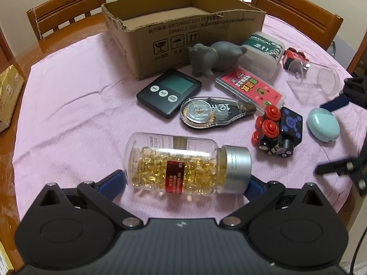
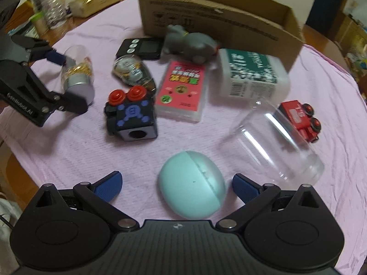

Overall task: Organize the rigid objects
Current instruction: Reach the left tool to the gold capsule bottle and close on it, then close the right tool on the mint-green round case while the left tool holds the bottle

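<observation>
Left wrist view shows the task barely begun: the cardboard box (image 1: 183,45) looks empty as far as its inside shows, while the timer (image 1: 168,91), the tape roller (image 1: 213,112), the grey animal toy (image 1: 215,57) and other items lie on the pink cloth (image 1: 68,103). The left gripper (image 1: 187,181) is spread around the lying pill bottle (image 1: 183,162), not visibly clamped. The right gripper (image 2: 176,186) is spread beside the teal case (image 2: 192,183).

Home dining table (image 1: 68,96), wooden chairs (image 1: 66,6)
</observation>
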Demonstrator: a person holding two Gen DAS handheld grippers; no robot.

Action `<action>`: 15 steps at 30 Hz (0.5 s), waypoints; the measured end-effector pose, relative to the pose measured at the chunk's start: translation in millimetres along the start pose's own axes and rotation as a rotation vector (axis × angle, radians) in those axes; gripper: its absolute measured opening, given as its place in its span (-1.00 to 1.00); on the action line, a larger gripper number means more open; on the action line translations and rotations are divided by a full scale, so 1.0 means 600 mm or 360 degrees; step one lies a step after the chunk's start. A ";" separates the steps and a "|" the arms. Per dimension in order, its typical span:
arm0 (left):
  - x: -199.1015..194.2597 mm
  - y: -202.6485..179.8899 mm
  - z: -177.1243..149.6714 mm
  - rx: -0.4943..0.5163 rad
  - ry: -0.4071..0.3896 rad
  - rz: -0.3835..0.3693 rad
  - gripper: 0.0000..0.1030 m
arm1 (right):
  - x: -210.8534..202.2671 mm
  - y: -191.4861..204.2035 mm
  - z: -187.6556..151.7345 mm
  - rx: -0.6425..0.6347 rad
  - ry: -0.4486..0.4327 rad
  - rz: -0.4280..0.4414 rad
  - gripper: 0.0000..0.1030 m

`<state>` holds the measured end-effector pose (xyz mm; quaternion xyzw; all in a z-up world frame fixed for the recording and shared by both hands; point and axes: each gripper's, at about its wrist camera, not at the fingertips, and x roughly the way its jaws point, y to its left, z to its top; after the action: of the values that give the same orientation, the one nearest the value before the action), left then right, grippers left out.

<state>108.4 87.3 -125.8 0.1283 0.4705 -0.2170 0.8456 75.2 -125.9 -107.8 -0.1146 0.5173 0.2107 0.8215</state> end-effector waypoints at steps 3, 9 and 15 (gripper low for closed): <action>-0.001 0.000 -0.001 -0.0005 0.0002 0.0004 0.99 | -0.006 0.017 -0.002 -0.0024 0.0045 0.0047 1.00; -0.001 -0.001 -0.002 -0.0006 0.0001 0.0006 0.99 | -0.023 0.045 -0.017 0.0008 0.0072 0.0152 1.00; -0.004 -0.007 -0.002 0.0060 -0.0012 0.0031 0.99 | -0.019 0.029 -0.017 0.0030 0.0026 0.0052 0.95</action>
<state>104.6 84.9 -124.5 0.1480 0.4619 -0.2182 0.8468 54.4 -117.2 -101.7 -0.1000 0.5277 0.2181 0.8148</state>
